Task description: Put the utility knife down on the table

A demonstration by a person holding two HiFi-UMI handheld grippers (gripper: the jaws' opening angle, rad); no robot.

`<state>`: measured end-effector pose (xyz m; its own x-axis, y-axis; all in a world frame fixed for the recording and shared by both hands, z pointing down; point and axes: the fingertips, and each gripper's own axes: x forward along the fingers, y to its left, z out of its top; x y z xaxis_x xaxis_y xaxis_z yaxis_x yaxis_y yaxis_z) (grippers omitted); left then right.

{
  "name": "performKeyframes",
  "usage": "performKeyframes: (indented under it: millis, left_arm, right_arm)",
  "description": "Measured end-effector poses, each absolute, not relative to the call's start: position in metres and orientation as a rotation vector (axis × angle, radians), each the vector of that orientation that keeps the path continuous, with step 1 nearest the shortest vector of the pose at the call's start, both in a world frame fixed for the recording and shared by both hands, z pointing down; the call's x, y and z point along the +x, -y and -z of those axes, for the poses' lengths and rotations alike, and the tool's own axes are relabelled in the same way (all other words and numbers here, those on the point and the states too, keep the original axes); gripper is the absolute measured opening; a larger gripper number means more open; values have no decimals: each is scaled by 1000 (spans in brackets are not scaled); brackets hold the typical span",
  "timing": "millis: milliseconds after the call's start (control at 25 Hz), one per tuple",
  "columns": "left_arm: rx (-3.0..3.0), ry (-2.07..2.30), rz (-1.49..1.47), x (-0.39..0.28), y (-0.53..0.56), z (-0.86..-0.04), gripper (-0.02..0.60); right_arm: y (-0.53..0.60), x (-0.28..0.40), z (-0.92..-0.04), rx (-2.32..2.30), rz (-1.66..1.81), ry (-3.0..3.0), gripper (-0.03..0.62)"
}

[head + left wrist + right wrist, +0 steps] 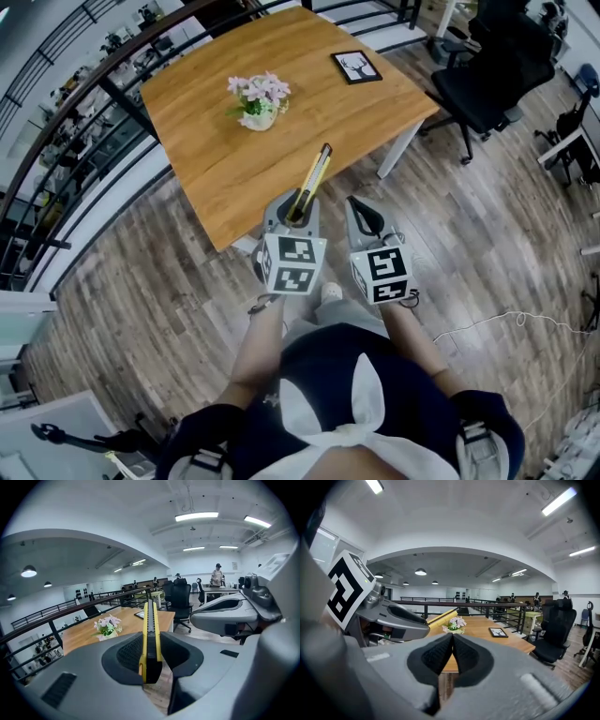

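A wood-plank floor [487, 244] runs through the room. In the head view a wooden table [216, 178] sits at 12 o'clock, carrying a pot of pink flowers [259, 98] and, toward 1 o'clock, a small framed picture [356, 67]. A black railing [56, 122] curves past the table from 9 to 12 o'clock. A black office chair [487, 75] stands at 2 o'clock, and a white cable [506, 323] lies on the floor at 4 o'clock. In the left gripper view a white arched ceiling [117, 522] carries long strip lights [197, 516] at 1 o'clock and round hanging lamps [29, 570] at 9 o'clock. Standing people [217, 576] are far off at 3 o'clock.
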<state>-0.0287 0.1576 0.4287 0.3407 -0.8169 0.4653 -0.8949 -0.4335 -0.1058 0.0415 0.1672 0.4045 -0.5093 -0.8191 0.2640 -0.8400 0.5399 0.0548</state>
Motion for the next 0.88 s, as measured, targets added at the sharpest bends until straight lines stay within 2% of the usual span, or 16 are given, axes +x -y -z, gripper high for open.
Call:
performKeyframes:
  millis: [880]
  left_arm:
    - [2350,1619,-728,-20,-108,-437,127]
  right_arm:
    - [-114,59,-421,1306,-184,2568,-2]
